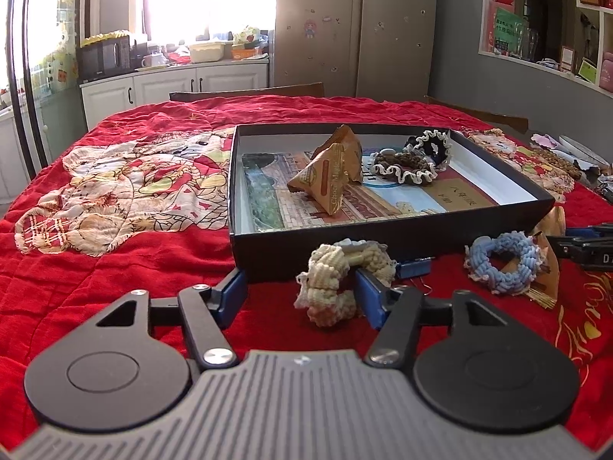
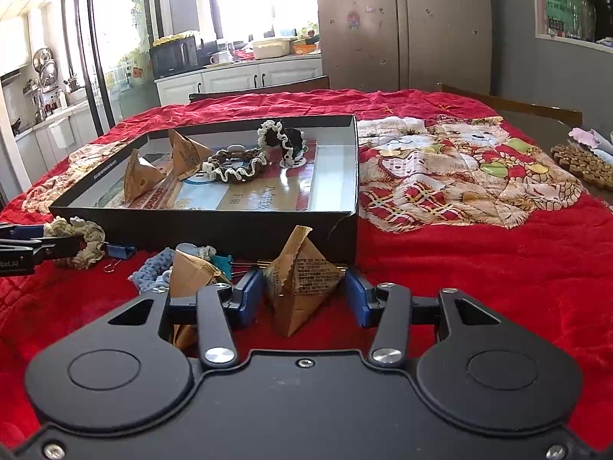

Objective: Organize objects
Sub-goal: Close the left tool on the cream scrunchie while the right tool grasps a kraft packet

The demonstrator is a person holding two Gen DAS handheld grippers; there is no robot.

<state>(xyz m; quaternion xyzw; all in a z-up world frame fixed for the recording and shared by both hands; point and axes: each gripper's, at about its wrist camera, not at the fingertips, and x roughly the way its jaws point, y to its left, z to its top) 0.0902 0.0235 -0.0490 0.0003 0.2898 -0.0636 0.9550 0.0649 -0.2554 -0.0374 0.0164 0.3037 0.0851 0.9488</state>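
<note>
A black shallow box point(image 1: 387, 237) point(image 2: 214, 226) sits on the red quilt and holds two brown pyramid snack packets point(image 1: 329, 176) point(image 2: 140, 176) and two dark frilled scrunchies point(image 1: 406, 165) point(image 2: 233, 165). My left gripper point(image 1: 300, 287) is open around a cream scrunchie point(image 1: 337, 280) point(image 2: 82, 241) in front of the box; its right finger sits inside the loop. My right gripper point(image 2: 304, 291) is open around a brown pyramid packet point(image 2: 302, 283). A blue scrunchie point(image 1: 502, 264) point(image 2: 153, 272) and another brown packet point(image 2: 191, 272) lie between the grippers.
A blue binder clip point(image 1: 413, 268) point(image 2: 120, 251) lies by the box front. A wooden bead mat point(image 2: 586, 165) and crumpled wrappers point(image 1: 574, 149) lie at the table's right edge. Chair backs point(image 1: 245, 92) stand behind the table. Kitchen cabinets and a fridge are beyond.
</note>
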